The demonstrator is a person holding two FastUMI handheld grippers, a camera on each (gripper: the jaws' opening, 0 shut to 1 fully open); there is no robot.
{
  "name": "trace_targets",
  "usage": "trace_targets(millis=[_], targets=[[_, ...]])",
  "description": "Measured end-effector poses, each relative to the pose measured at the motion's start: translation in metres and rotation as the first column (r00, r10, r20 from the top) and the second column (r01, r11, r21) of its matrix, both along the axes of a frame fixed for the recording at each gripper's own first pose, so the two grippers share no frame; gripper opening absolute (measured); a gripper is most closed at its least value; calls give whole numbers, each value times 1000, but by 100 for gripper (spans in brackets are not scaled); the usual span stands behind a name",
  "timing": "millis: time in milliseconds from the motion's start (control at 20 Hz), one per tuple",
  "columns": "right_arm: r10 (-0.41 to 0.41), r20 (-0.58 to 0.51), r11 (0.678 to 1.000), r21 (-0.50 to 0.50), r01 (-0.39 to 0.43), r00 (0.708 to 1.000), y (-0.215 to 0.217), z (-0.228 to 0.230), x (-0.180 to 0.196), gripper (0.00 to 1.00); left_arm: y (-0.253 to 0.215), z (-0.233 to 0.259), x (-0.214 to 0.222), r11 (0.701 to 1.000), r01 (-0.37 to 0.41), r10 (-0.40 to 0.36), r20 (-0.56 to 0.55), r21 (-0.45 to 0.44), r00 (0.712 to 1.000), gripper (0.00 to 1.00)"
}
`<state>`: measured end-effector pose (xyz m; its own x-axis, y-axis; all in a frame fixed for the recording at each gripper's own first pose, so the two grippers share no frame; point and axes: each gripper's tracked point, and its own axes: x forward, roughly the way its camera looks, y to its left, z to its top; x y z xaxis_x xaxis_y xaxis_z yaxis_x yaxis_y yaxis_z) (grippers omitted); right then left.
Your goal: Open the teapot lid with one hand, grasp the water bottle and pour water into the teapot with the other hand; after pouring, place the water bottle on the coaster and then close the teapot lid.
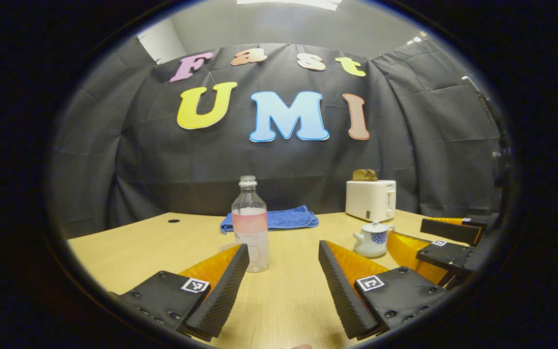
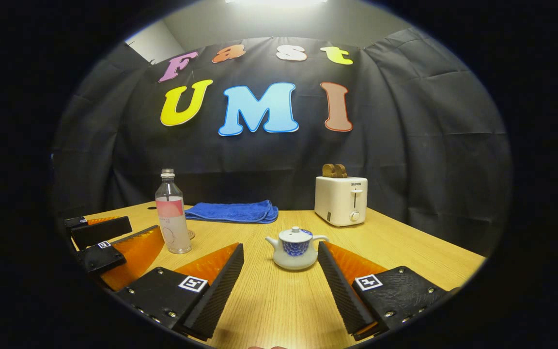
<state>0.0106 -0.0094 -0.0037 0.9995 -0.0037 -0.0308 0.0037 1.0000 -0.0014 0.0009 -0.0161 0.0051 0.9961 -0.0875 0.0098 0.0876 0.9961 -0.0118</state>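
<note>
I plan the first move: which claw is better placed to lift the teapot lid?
The right claw: the teapot with its lid stands just ahead between its open fingers. The left claw faces the water bottle instead.

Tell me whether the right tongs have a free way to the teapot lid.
Probably yes. The right tongs are open, with the teapot straight ahead between their fingers, its lid on. Only bare table lies between; the water bottle stands well off to the side.

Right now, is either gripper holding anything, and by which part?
Nothing is held. The left gripper and right gripper are both open, short of the water bottle and the teapot, lid on.
</note>
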Motion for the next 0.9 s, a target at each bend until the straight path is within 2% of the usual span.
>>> trace_targets(millis=[250,450,550,650,750,800,850,900], targets=[[-34,11,999,42,33,999,-18,15,24,93,4,21,1,999,1,-3,29,45,1000,100],[-43,-31,999,24,44,999,-28,12,62,93,15,29,0,999,-16,15,44,32,999,100],[-34,-53,999,19,36,998,-29,7,78,78,24,27,2,999,-32,31,40,34,999,100],[-25,-60,1000,-5,25,998,-28,6,100,76,41,28,5,997,-63,62,36,40,997,100],[-30,-69,999,25,31,997,-32,7,112,76,52,30,8,996,-83,81,35,45,996,100],[-42,-70,998,37,44,997,-34,7,116,68,55,28,9,995,-89,88,32,40,996,100],[-38,-78,998,41,41,996,-33,5,116,51,57,28,11,995,-93,92,27,32,995,100],[-30,-84,999,24,32,996,-30,2,121,44,59,24,13,995,-95,95,21,22,995,100]])
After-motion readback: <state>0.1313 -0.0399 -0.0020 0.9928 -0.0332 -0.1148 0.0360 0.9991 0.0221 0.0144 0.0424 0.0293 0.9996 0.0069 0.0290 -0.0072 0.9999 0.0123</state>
